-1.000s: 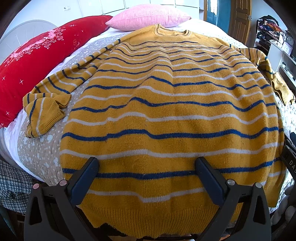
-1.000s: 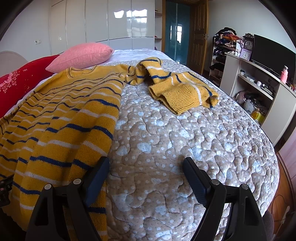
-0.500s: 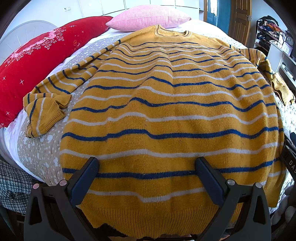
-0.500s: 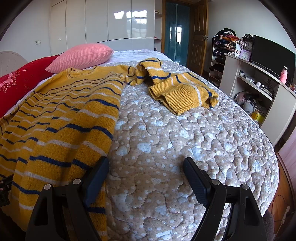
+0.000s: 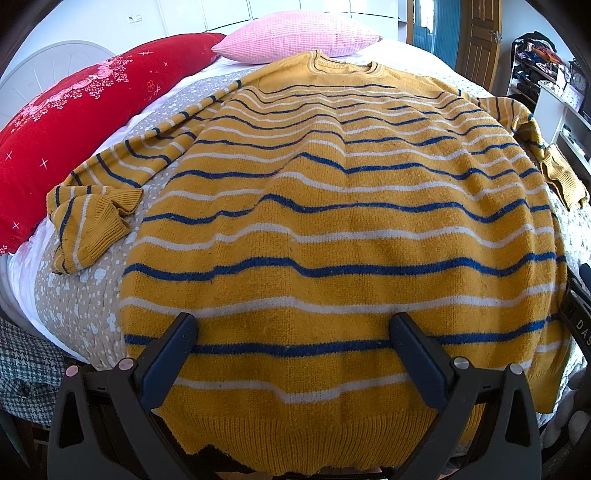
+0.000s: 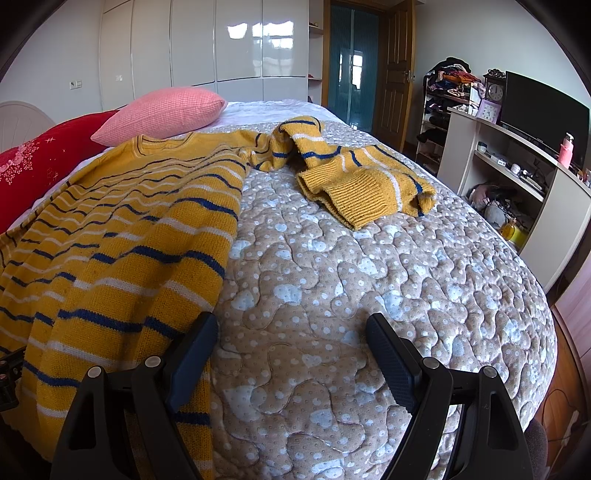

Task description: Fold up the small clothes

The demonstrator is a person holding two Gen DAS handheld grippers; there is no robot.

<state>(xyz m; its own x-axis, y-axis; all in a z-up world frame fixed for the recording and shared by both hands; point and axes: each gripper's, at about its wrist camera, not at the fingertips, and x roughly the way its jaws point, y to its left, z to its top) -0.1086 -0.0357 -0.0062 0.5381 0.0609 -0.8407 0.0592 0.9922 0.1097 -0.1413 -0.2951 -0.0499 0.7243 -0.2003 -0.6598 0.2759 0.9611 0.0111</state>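
A mustard-yellow sweater (image 5: 332, 221) with blue and white stripes lies spread flat on the bed, collar toward the pillows, hem at the near edge. Its left sleeve (image 5: 92, 218) is bunched at the left; its right sleeve (image 6: 362, 184) is crumpled on the quilt. My left gripper (image 5: 293, 328) hovers open over the hem area, nothing between its fingers. My right gripper (image 6: 291, 332) is open above the quilt just right of the sweater's side edge (image 6: 221, 266), its left finger (image 6: 192, 354) over the yellow knit.
A beige quilt (image 6: 369, 295) with white spots covers the bed. A red pillow (image 5: 55, 129) and a pink pillow (image 5: 295, 35) lie at the head. White shelving with a TV (image 6: 539, 110) stands to the right; a checked fabric (image 5: 22, 376) sits lower left.
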